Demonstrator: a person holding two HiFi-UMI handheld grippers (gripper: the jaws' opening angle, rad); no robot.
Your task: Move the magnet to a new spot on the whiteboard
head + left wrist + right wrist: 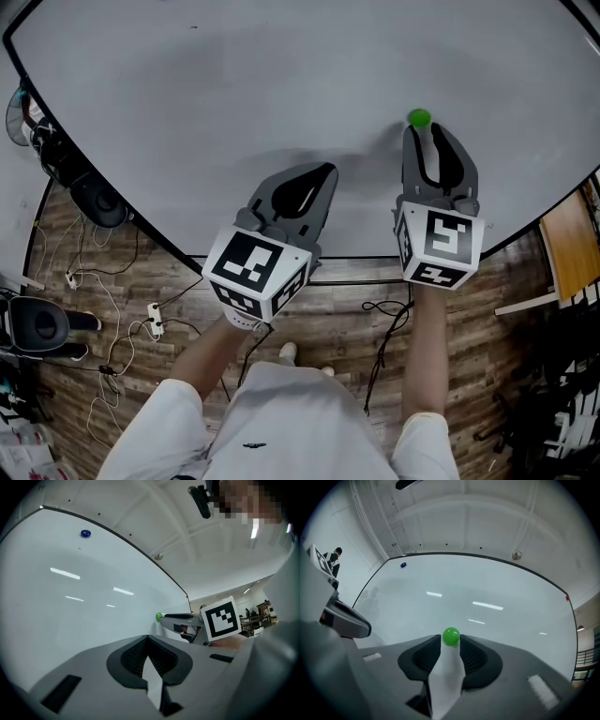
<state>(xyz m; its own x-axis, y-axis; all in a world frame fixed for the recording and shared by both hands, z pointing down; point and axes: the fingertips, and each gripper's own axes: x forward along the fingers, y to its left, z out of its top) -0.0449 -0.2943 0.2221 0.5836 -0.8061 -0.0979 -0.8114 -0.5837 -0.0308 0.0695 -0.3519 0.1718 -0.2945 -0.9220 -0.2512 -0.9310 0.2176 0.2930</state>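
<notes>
My right gripper point(422, 127) point(451, 639) is closed on the green magnet point(419, 118) point(451, 636). The ball-shaped magnet sits between the two jaw tips, with a pad against each side. The magnet is on the whiteboard point(234, 94) point(487, 588), in its lower right area in the head view, near the board's dark edge. My left gripper point(323, 172) point(148, 638) has its jaws together and holds nothing. Its tips point at bare board surface, to the left of the right gripper and apart from it. In the left gripper view, the green magnet point(159, 617) shows at the tip of the right gripper. A blue magnet point(85, 533) point(403, 565) sits near the board's upper left edge, well apart from both grippers.
</notes>
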